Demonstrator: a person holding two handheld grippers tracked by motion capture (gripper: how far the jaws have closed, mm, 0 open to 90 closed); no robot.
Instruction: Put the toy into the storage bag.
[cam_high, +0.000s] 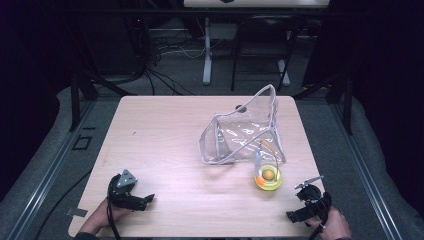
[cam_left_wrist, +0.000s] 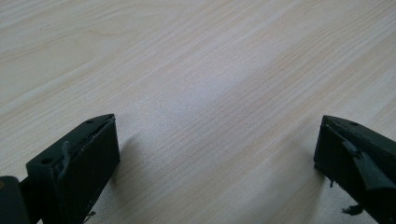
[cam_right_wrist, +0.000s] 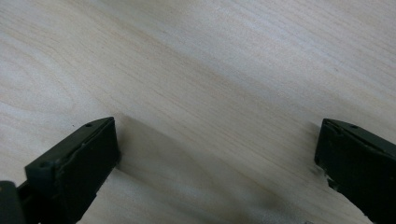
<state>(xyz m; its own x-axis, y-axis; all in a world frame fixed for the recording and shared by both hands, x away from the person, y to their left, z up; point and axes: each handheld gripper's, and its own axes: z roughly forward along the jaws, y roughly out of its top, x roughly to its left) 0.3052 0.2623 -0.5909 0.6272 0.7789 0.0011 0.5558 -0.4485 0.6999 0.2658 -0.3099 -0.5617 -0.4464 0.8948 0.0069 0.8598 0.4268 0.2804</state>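
While both grippers rest at the near edge, risks run so:
tabletop (cam_high: 165, 135): bare between fingers.
bag (cam_high: 242, 132): right of centre; limp, may collapse.
left gripper (cam_high: 145, 201): fingers spread, empty.
right gripper (cam_high: 294, 216): fingers spread, empty.
cup (cam_high: 268, 177): touches bag; tips if nudged.

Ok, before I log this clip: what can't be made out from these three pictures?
- Yellow round thing, high view: too small to name; an orange ball seems to sit in it.
- Clear bag, high view: glare on the plastic hides whether anything is inside.
- Dark spot behind the bag, high view: partly covered by the bag's edge.
- Left tool and right tool, high view: small and dark; the gripper views show both open over bare table.
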